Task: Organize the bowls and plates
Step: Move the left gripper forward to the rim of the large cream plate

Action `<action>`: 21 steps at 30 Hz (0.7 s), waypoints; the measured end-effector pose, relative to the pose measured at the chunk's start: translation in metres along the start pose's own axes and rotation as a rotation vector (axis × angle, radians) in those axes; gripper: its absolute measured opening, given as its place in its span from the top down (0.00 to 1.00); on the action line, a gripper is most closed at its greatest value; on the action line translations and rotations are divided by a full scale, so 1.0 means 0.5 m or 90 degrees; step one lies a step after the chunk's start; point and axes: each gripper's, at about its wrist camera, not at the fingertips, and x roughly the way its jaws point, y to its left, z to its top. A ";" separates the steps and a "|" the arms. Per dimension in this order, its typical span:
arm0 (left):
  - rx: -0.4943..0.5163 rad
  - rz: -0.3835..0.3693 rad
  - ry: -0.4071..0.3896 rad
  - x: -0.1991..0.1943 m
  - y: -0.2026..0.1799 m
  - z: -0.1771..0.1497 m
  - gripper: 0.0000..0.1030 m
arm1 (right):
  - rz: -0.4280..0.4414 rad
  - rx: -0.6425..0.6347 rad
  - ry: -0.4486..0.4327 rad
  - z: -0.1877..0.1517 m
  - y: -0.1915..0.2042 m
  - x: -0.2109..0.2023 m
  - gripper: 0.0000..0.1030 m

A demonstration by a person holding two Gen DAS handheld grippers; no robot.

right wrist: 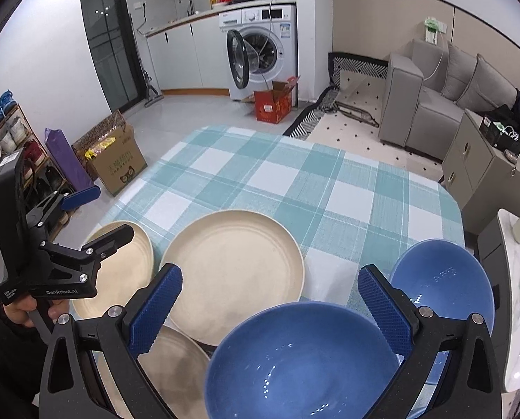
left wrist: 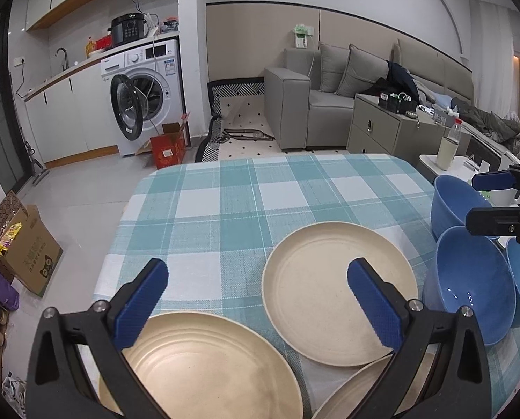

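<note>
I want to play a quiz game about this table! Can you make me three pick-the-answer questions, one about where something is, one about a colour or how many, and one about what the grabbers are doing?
1. Where do the cream plates lie compared with the blue bowls, seen from the right wrist?
A. to the left
B. to the right
C. inside them

2. How many cream plates are on the table?
A. one
B. three
C. five

3. What are the two grippers doing?
A. both open, holding nothing
B. both shut on bowls
C. one shut on a plate

Answers:
1 A: the middle plate lies left of the near bowl.
2 B: the left plate, the middle plate and the near plate make three.
3 A: the left gripper and right gripper have fingers spread wide with nothing between them.
</note>
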 end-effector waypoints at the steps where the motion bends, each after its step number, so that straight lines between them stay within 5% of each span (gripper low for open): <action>1: 0.000 0.001 0.005 0.008 -0.002 0.000 0.00 | -0.001 -0.001 0.010 0.002 -0.003 0.012 0.00; 21: 0.008 -0.009 0.117 0.125 0.004 -0.026 0.00 | -0.027 -0.028 0.157 0.026 -0.021 0.196 0.01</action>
